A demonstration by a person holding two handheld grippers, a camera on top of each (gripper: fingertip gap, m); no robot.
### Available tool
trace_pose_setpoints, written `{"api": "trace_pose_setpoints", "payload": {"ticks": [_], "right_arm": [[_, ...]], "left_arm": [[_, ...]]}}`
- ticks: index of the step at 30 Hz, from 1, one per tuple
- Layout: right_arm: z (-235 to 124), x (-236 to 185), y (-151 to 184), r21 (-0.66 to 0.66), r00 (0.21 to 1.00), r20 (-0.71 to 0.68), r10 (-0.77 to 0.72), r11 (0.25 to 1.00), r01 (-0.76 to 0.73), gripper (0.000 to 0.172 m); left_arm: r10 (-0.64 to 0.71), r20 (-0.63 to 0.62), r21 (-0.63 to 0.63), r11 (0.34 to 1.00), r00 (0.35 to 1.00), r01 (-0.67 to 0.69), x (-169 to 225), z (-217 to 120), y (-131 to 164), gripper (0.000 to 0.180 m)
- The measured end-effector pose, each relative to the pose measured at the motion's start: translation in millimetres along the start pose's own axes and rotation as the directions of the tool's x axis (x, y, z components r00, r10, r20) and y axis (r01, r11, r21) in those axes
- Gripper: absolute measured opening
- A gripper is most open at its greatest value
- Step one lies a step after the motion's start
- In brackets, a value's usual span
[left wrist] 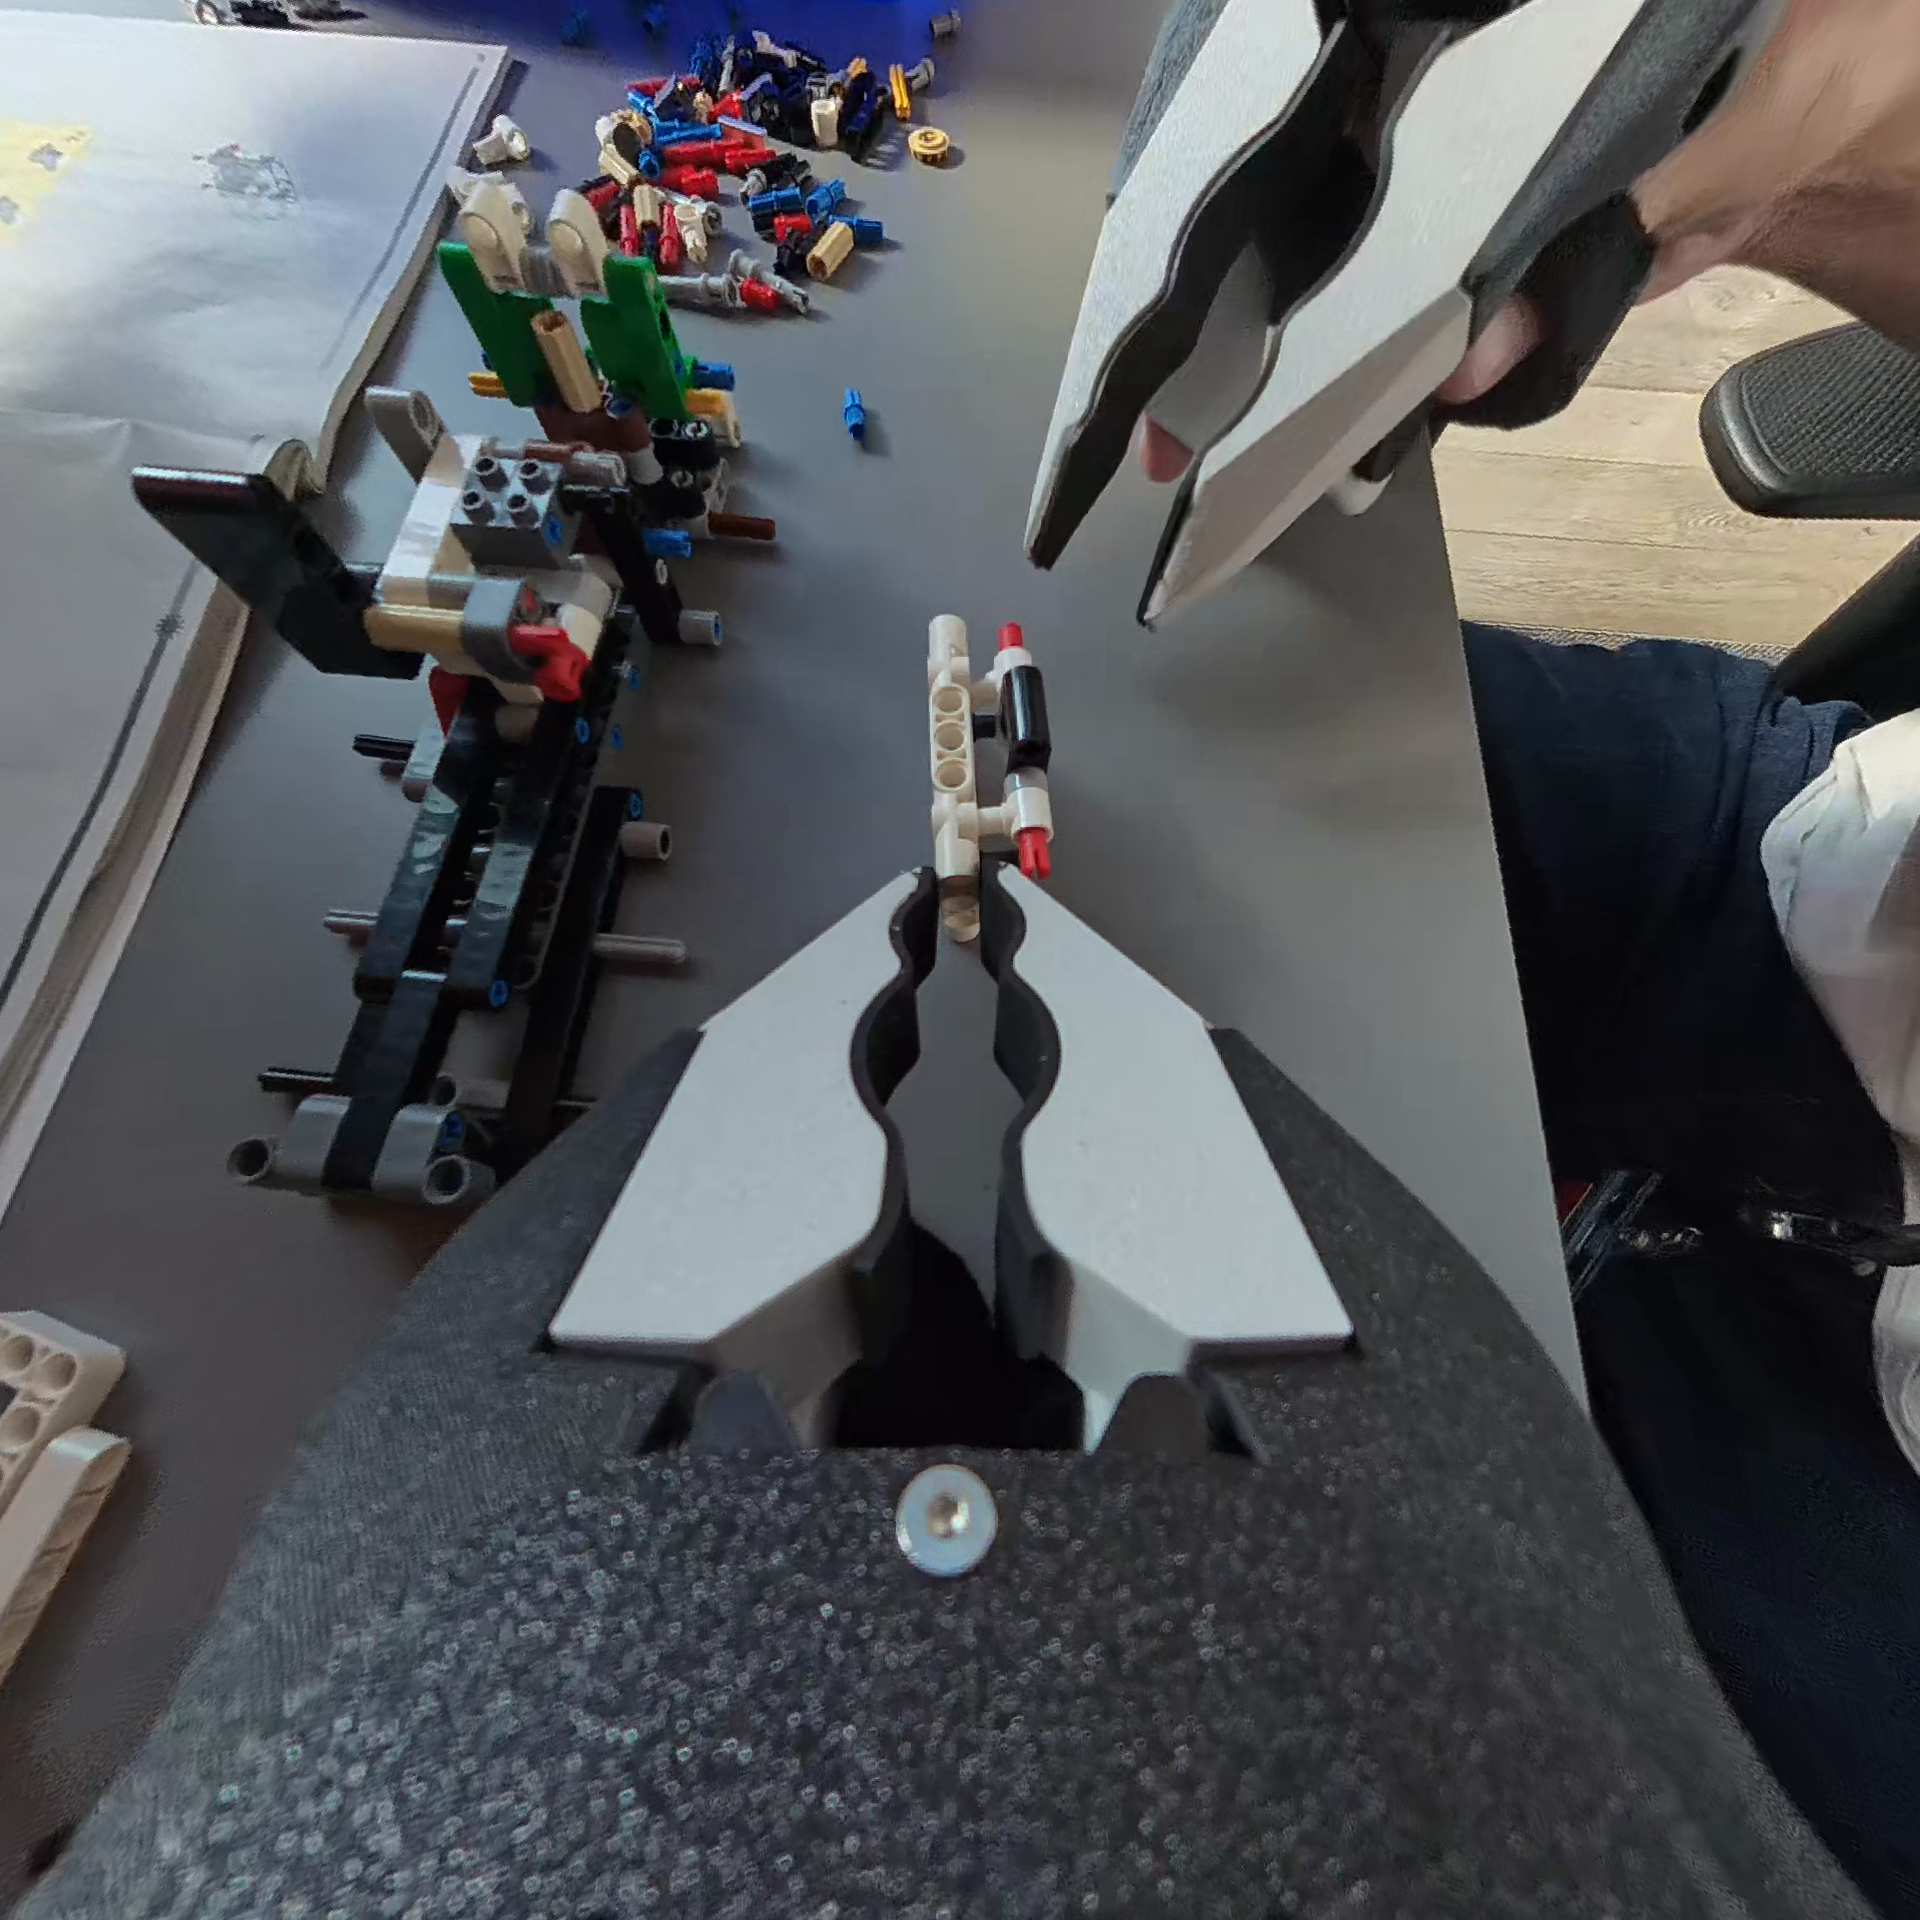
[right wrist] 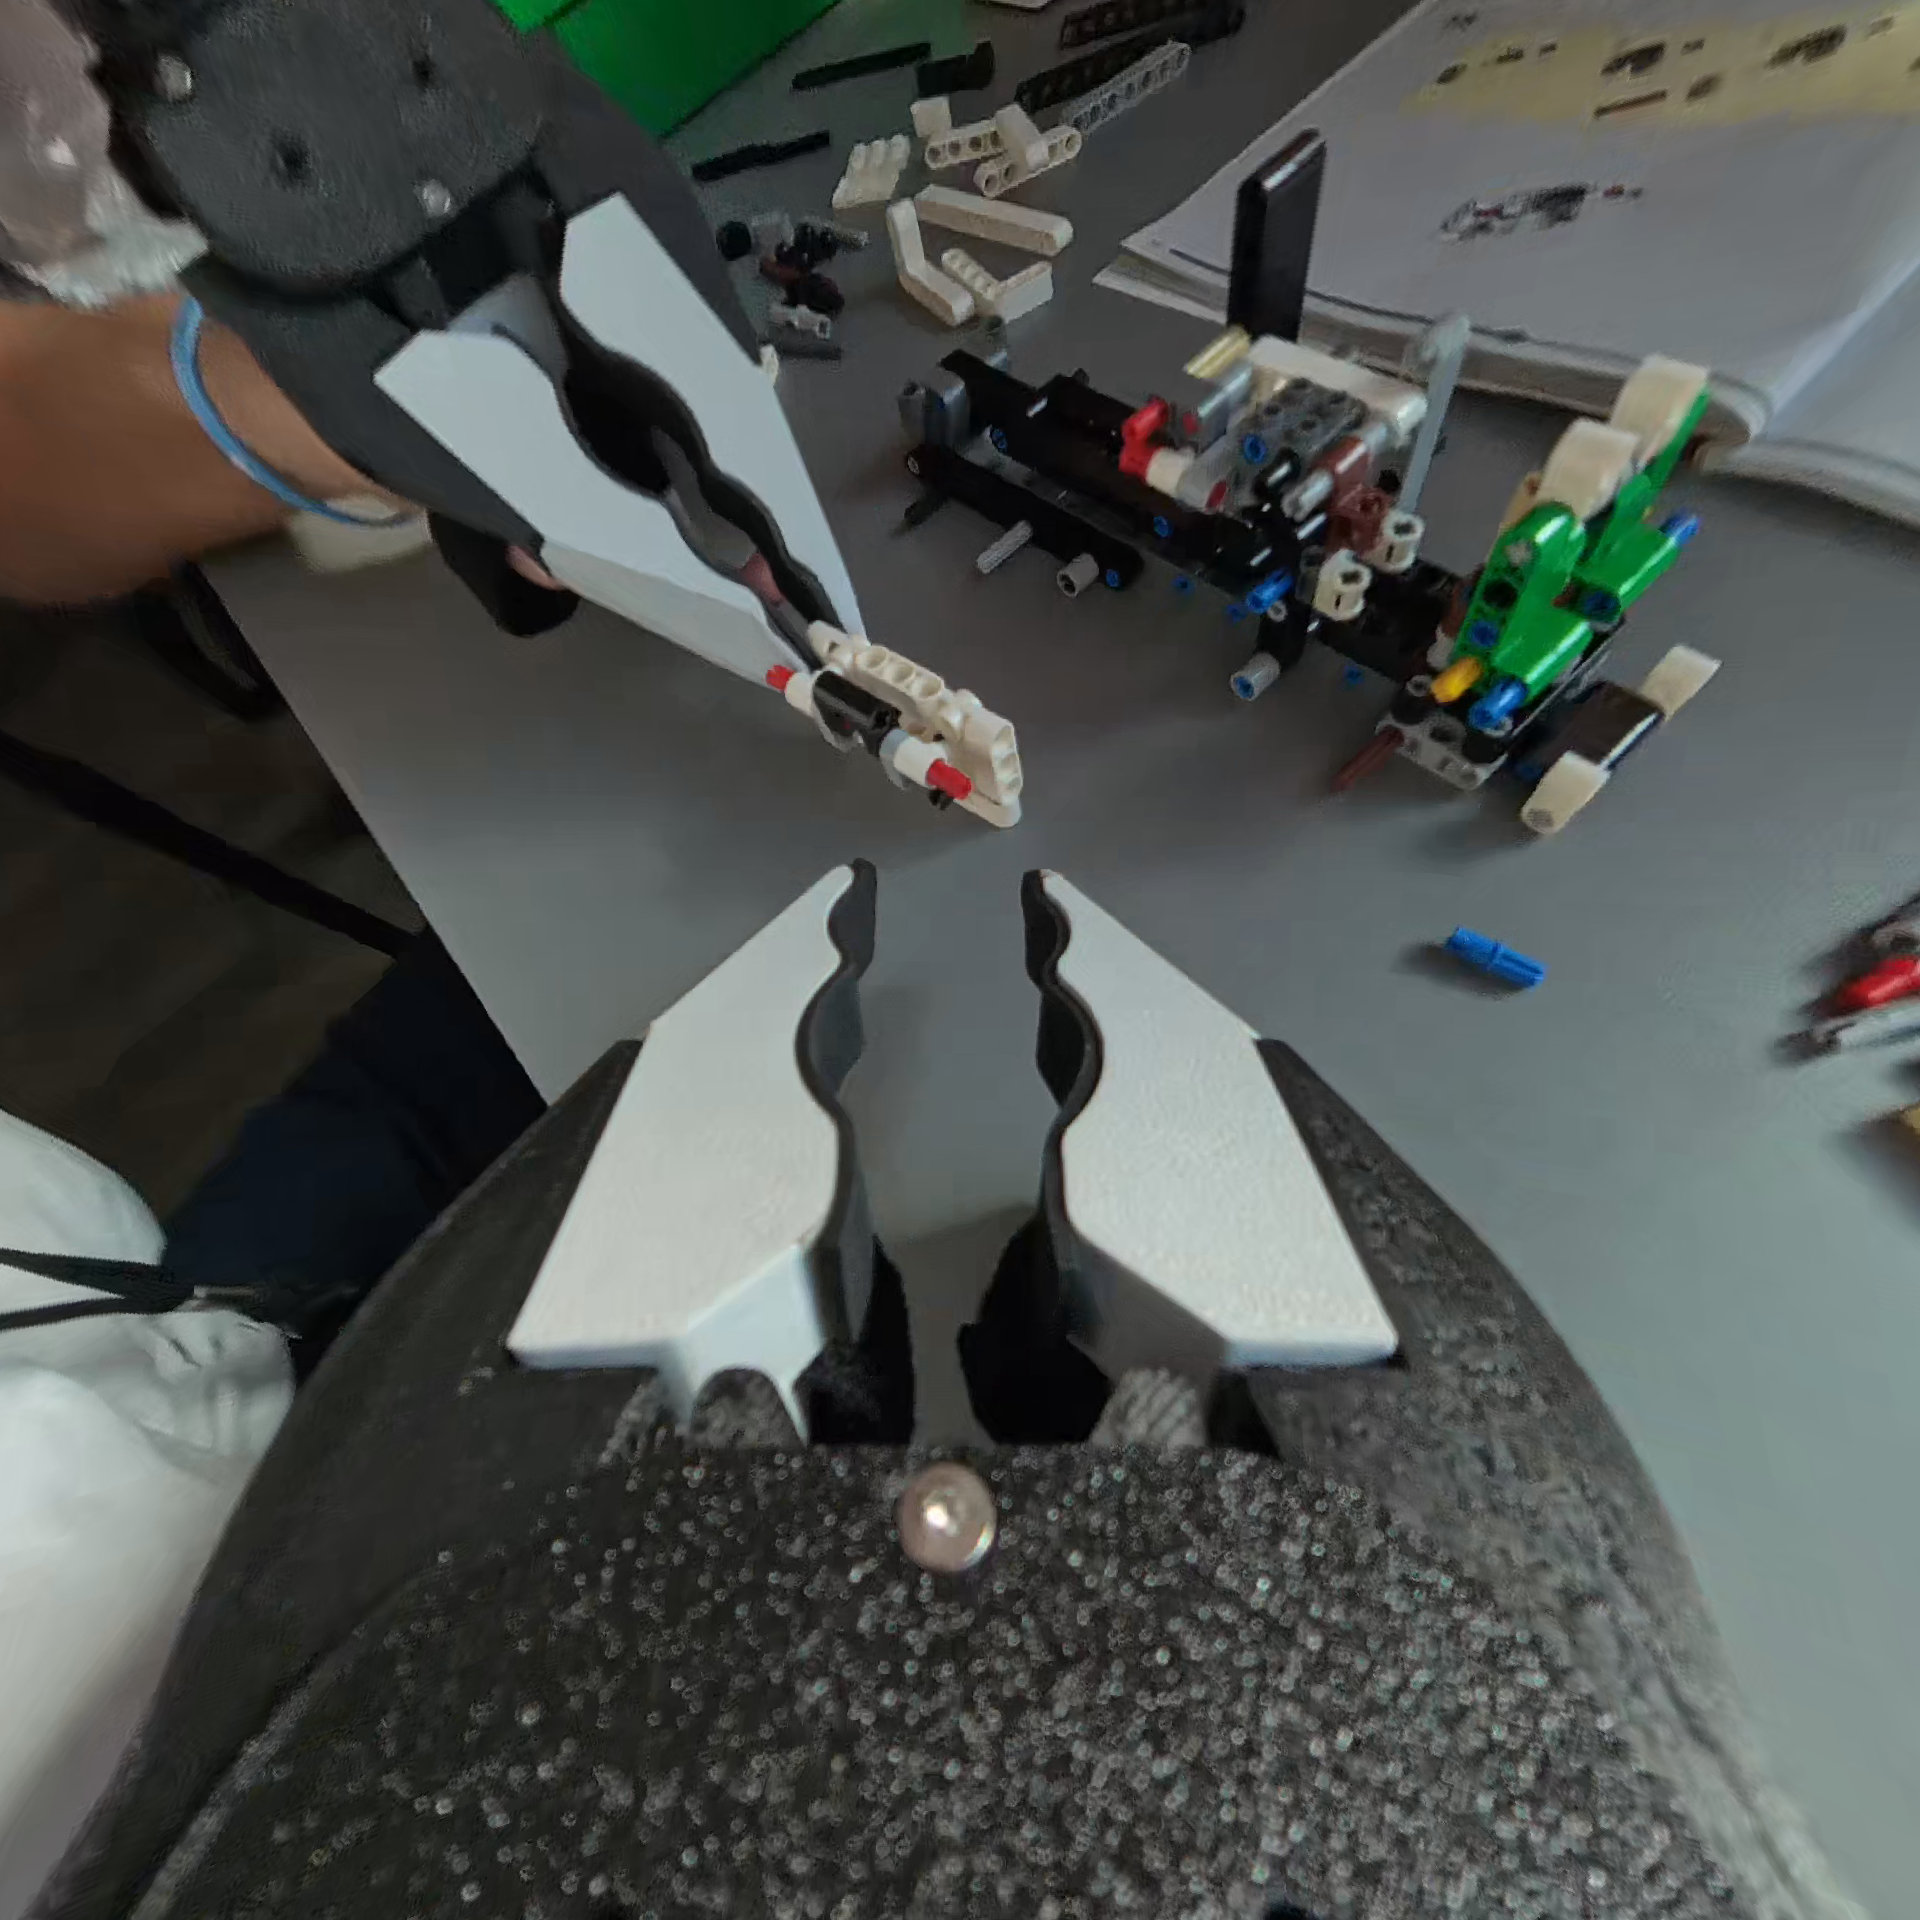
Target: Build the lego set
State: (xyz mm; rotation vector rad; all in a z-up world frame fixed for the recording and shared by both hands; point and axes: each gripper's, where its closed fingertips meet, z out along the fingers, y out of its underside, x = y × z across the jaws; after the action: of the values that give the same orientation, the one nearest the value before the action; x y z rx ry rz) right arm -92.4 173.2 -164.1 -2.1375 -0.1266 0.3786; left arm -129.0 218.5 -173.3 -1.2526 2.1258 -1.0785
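My left gripper is shut on the near end of a small white beam assembly that carries a black sleeve and red pins, and holds it just above the grey table. The same assembly shows in the right wrist view, pinched at the tips of the left gripper. My right gripper is open and empty, a little short of the assembly's free end. It also shows in the left wrist view, above and to the right of the assembly.
A long black, white and green brick model lies left of the assembly and shows in the right wrist view. A pile of small loose parts lies far back. A lone blue pin lies to the right. An open instruction booklet lies at the left. The table edge runs along the right. The left gripper's tips are roughly 7 centimetres from the right gripper's.
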Motion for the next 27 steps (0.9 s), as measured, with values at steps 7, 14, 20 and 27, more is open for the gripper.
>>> {"api": "trace_pose_setpoints", "payload": {"ticks": [7, 14, 20, 27], "right_arm": [[-8.0, -2.1, -1.5, 0.096, 0.938, 0.102, 0.332, 0.935, -0.342, 0.028], [-10.9, -6.5, 4.9, 0.079, 0.953, 0.081, 0.292, 0.951, -0.298, 0.026], [-25.9, -8.7, 1.5, 0.117, 0.964, 0.091, 0.248, 0.959, -0.258, 0.026], [-48.4, -33.6, 21.3, 0.127, 0.965, 0.193, 0.177, 0.971, -0.204, 0.023]], "left_arm": [[-0.073, 0.086, -0.03, 0.997, 0.994, 0.076, 12.7, 9.5, 0.5, 0.01], [0.037, 0.052, -0.048, 0.998, 0.998, -0.034, 31.2, 10.7, -0.9, 0.028], [0.218, 0.01, -0.024, 0.976, 0.976, -0.218, 35.1, -2.0, -13.8, 0.037], [0.397, -0.198, -0.153, 0.891, 0.896, -0.428, 28.3, 6.6, -22.1, 0.07]]}}
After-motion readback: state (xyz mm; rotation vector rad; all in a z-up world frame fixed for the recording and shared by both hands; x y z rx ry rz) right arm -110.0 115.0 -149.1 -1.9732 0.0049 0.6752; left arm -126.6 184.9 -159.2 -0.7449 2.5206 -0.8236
